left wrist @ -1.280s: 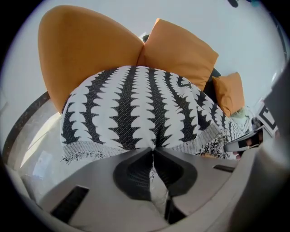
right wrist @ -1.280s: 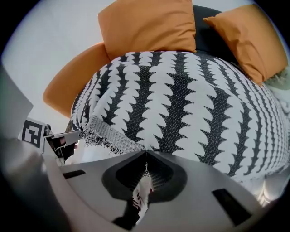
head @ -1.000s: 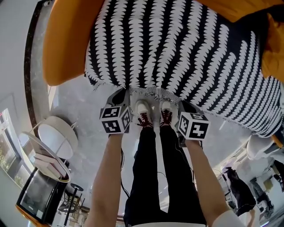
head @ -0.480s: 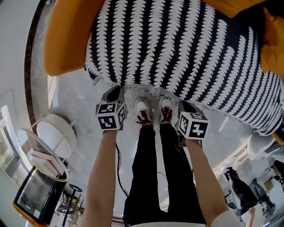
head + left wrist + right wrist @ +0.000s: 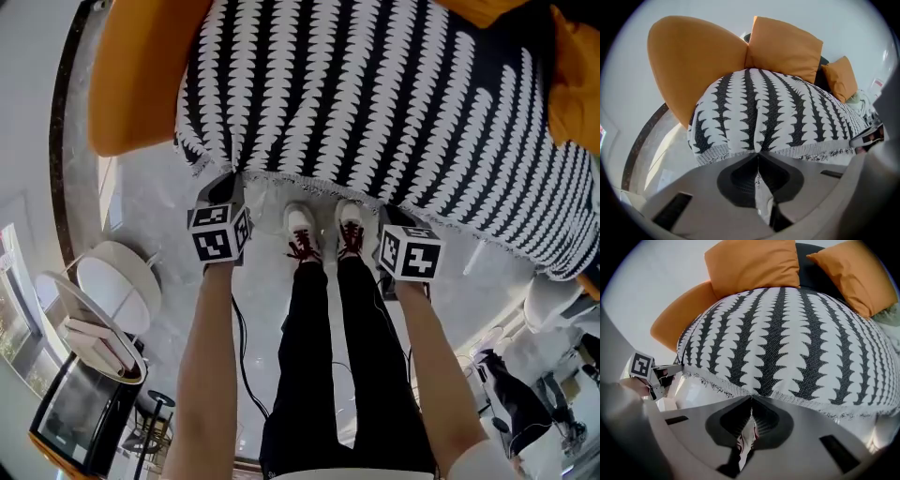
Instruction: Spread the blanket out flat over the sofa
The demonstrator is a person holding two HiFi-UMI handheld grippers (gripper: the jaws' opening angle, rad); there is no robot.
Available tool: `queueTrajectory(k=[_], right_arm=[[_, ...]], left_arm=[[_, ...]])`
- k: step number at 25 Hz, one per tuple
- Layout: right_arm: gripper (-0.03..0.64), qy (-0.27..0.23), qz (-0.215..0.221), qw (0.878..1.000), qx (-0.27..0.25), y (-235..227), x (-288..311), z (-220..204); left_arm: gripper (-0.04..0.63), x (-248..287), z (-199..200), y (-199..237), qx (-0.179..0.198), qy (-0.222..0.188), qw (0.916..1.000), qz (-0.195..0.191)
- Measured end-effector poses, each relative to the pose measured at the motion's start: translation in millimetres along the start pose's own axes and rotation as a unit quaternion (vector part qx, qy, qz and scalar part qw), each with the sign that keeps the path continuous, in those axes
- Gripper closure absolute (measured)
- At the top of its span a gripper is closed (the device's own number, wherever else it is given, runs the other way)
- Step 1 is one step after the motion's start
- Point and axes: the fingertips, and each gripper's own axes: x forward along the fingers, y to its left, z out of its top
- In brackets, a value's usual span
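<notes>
Now, the blanket (image 5: 375, 103) is found draped over the seat of the sofa (image 5: 131, 84), filling the head view from 11 to 3 o'clock. Its fringed hem (image 5: 309, 183) hangs at the 6 o'clock edge, above the floor (image 5: 159, 216). Bare orange upholstery is left showing at 10 o'clock, and cushions (image 5: 783, 42) are seen at 12 o'clock in the left gripper view.

Risks, as judged:
- Only a thin strip of hem is pinched, so it could be lost on a sharp tug
- If one side is pulled harder than the other, the stripes would be skewed and rucks raised
- If too much is drawn toward 6 o'clock, the cloth could be dragged off the seat and the fringe trodden by the shoes (image 5: 323, 234)

Left gripper (image 5: 758, 154): jaws closed, hem clamped at the tips. Right gripper (image 5: 751, 401): jaws likewise closed on the hem, well apart from the left one along the same edge
</notes>
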Motion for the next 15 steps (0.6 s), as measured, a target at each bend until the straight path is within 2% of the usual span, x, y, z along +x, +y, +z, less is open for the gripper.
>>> queueTrajectory(k=[10, 13, 15], right_arm=[[0.604, -0.094, -0.009, 0.995, -0.037, -4.5, 28.4, -11.4], [0.604, -0.096, -0.004, 0.995, -0.035, 2.8, 31.4, -16.7], [0.604, -0.087, -0.005, 0.996, -0.02, 4.2, 23.2, -23.6]], left_arm=[[0.569, 36.0, -22.5, 8.6, -0.037, -0.101, 0.9941, 0.015], [0.571, 36.4, -24.2, 18.4, -0.034, -0.097, 0.9945, 0.019], [0.571, 36.6, -25.8, 16.6, -0.03, -0.084, 0.996, 0.008]])
